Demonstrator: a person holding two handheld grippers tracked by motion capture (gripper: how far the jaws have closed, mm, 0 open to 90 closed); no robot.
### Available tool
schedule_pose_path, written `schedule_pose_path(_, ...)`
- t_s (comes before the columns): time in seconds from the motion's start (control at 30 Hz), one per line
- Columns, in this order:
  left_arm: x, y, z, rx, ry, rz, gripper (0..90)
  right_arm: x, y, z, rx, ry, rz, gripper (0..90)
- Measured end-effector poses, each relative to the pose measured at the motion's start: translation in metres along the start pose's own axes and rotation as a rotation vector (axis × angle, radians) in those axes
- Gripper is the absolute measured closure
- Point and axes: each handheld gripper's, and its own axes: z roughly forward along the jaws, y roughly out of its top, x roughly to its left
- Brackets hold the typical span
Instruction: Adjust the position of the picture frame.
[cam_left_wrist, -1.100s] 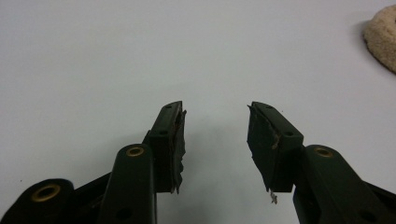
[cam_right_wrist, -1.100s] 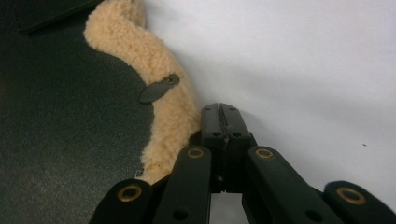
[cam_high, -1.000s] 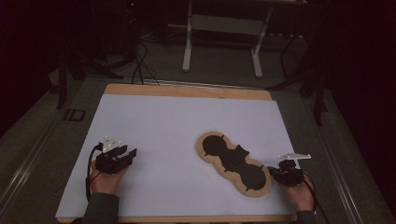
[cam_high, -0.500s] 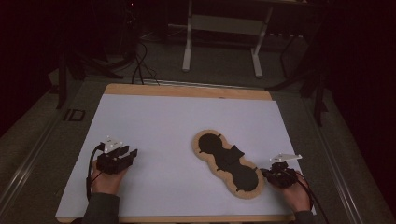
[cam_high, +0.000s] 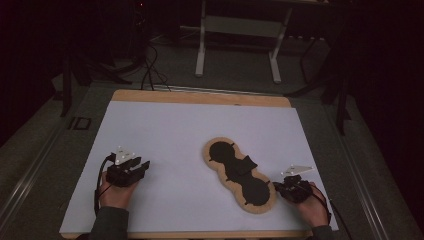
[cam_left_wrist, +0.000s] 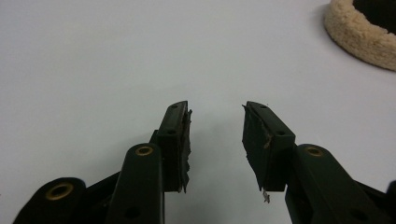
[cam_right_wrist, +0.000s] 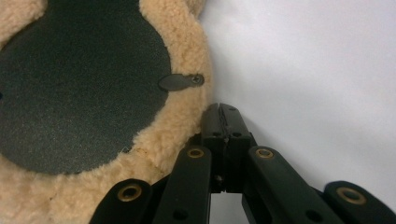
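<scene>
Fleecy pad (cam_right_wrist: 187, 116) (jaws closed beside).

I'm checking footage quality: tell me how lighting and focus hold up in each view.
High view: dim, room beyond the table nearly black, white sheet evenly lit, slightly soft. Left gripper view: bright, left claw sharp, fleece pad softer. Right gripper view: fleece crisp, right claw near parts slightly blurred, no glare.
</scene>
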Motion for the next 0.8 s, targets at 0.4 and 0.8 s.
schedule_pose_path(0.4,-0.004,0.001,0.0,-0.009,-0.027,0.007,62.1,0.013,0.007,0.006,0.008,0.028,-0.044,90.0)
schedule_pose_path(0.8,-0.009,0.002,0.0,-0.012,-0.059,0.026,67.3,0.024,0.012,0.01,0.006,0.076,-0.075,90.0)
